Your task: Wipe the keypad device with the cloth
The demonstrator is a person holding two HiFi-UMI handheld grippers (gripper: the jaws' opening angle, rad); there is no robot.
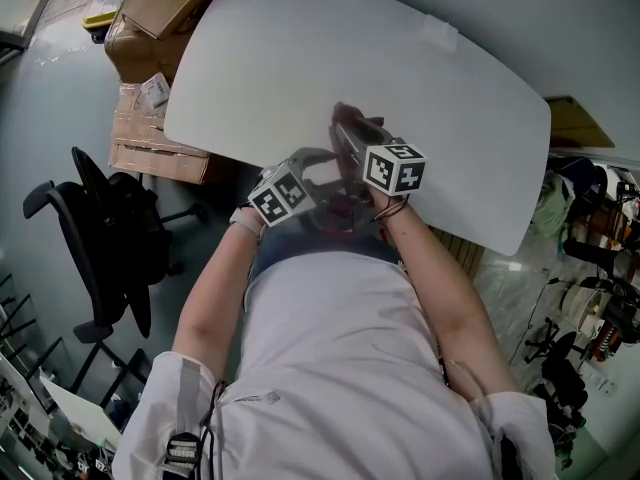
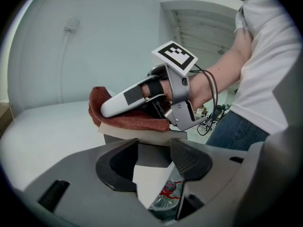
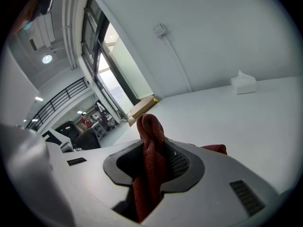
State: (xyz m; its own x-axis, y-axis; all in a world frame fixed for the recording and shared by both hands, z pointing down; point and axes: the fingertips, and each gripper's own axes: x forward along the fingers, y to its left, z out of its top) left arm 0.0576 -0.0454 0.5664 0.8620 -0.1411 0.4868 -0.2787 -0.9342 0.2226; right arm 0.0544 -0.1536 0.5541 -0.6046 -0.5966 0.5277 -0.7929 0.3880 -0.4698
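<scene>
The left gripper (image 2: 154, 156) has its jaws set wide and clamped on the near end of the keypad device (image 2: 150, 176). This is a flat pale box in the lower middle of the left gripper view, and in the head view it is at the near edge of the white table (image 1: 300, 58). The right gripper (image 3: 152, 161) is closed on a fold of the red cloth (image 3: 150, 138), and in the left gripper view this cloth lies on the upper face of the device, at the centre of the frame, with the right gripper over it.
</scene>
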